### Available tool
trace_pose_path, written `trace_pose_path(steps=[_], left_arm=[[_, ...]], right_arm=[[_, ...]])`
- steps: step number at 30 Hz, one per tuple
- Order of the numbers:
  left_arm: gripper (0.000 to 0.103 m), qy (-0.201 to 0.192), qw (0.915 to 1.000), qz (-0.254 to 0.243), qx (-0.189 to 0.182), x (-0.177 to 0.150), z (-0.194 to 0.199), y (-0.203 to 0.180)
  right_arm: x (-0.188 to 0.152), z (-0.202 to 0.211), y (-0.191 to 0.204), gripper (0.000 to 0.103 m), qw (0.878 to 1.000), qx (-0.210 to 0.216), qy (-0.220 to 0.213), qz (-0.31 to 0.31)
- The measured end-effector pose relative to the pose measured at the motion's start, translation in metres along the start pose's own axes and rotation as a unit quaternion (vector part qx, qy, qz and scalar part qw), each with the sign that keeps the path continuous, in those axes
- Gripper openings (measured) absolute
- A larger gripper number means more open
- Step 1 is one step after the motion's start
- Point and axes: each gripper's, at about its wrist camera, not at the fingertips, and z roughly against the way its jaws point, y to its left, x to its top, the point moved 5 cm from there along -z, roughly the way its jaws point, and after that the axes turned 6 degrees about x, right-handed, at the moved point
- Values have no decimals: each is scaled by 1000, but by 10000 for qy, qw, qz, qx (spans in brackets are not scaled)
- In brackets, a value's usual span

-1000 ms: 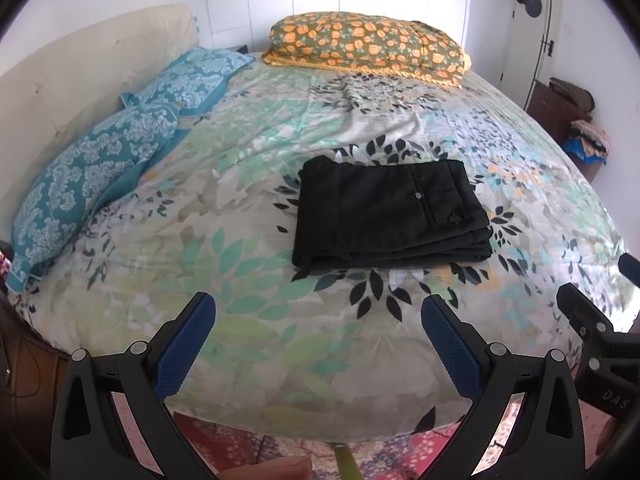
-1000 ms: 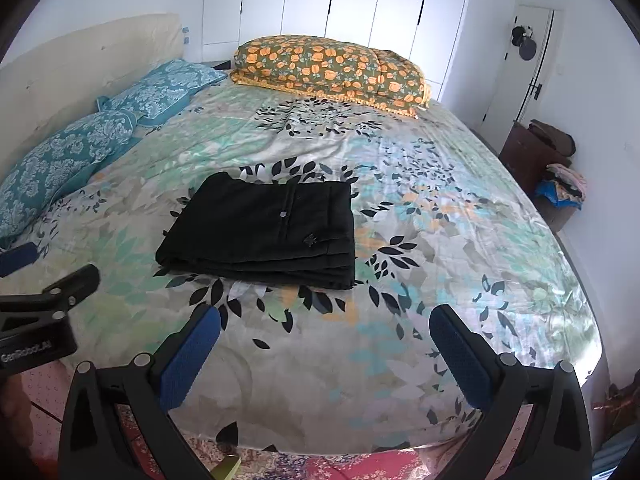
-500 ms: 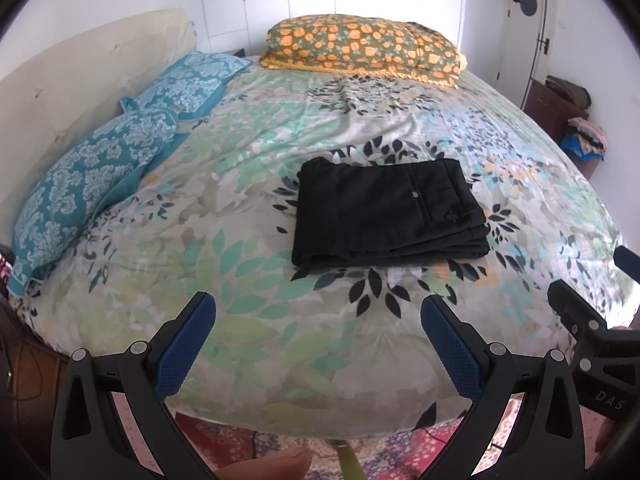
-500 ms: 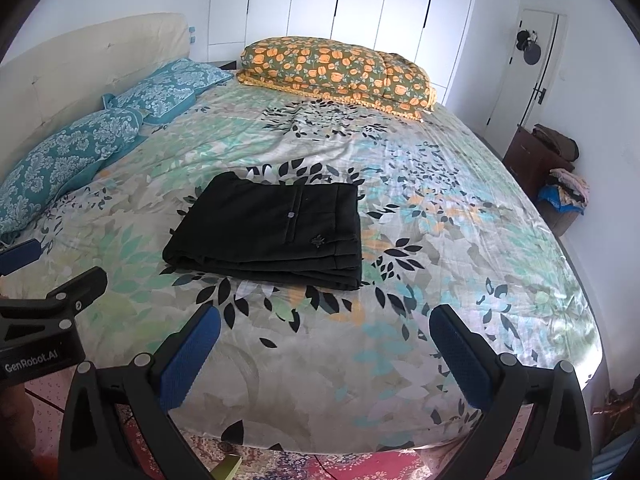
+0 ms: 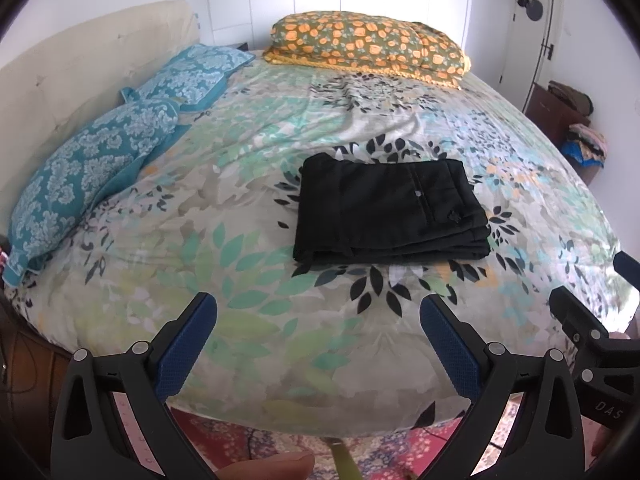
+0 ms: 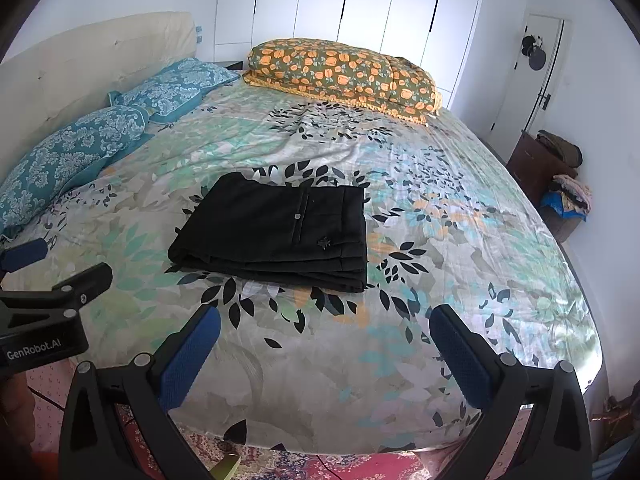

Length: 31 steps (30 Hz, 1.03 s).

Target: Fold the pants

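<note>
Pants (image 5: 390,208), black, neatly folded rectangle, stacked layers

The folded pants (image 5: 390,210) lay on the bed (image 5: 240,264), about midway across it. Left of the pants, two pillows (image 5: 92,172) rested end to end against the headboard (image 5: 80,72). Behind the pants, at the far edge, lay a folded quilt (image 5: 368,50), with the wardrobe doors (image 6: 348,4) behind it. Right of the pants and off the bed stood a low cabinet (image 6: 536,164) with clothes (image 6: 570,196) piled near it, and a door (image 6: 532,76) behind. In front of the pants, both grippers, left gripper (image 5: 318,326) and right gripper (image 6: 325,330), hung at the near edge, jaws spread, well apart from the pants. A rug (image 6: 360,464) lay below that edge.
</note>
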Motion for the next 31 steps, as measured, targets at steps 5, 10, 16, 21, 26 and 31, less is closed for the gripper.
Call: trace_pose_path(steps=[5, 10, 16, 21, 26, 31], left_arm=[[101, -5, 10000, -60, -32, 0, 0, -4], [101, 21, 10000, -65, -43, 0, -1, -5], [101, 70, 9999, -120, -62, -1, -3, -10], [101, 78, 9999, -132, -50, -1, -3, -12], [101, 86, 9999, -136, -61, -1, -4, -12], [102, 98, 9999, -114, -63, -2, -6, -10]], right_arm=[[0, -1, -1, 103, 10000, 6, 21, -3], [0, -2, -2, 103, 10000, -10, 26, 13], [-2, -5, -6, 103, 10000, -28, 47, -37], [-3, -6, -5, 103, 10000, 2, 81, -23], [-6, -7, -3, 103, 9999, 6, 116, 4], [-6, -8, -5, 103, 9999, -10, 124, -34]])
